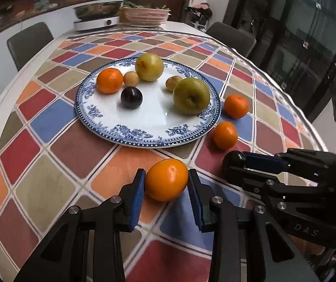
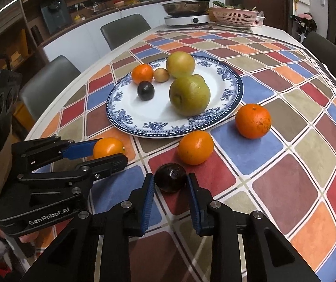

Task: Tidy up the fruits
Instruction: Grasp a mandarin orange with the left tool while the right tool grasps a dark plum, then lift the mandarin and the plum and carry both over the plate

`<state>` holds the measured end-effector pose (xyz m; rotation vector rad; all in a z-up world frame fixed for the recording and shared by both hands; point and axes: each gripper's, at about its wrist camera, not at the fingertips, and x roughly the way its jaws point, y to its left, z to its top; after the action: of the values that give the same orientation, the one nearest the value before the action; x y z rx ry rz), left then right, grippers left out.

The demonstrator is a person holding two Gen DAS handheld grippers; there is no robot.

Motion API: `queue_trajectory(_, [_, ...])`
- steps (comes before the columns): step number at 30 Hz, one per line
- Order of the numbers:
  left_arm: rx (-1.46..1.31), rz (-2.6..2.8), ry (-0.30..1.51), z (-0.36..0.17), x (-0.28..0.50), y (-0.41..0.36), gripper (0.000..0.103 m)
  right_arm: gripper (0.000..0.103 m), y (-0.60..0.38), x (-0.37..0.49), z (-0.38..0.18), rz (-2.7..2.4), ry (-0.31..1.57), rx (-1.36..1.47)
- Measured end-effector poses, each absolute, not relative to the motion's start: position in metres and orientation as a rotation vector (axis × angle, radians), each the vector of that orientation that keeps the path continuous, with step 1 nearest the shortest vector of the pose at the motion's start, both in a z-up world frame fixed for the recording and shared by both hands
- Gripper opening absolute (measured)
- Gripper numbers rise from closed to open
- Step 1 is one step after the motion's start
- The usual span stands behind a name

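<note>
Two grips at once — your left gripper (image 1: 165, 183) pinches an orange (image 1: 166, 179) on the tablecloth (image 1: 57, 185) just short of the plate (image 1: 144, 136), your right gripper (image 2: 170, 183) pinches a dark plum (image 2: 170, 177) beside it.

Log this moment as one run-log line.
left gripper: shut on orange | right gripper: shut on dark plum | both fruits on tablecloth | plate: six fruits
</note>
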<state>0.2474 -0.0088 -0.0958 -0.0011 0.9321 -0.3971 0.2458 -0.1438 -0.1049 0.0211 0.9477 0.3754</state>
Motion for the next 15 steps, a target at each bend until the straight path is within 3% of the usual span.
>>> queue_trajectory(15, [-0.045,-0.353,0.827,-0.046,0.211,0.000,0.036,0.029,-0.144,0.218,-0.061,0.419,0.855,0.037])
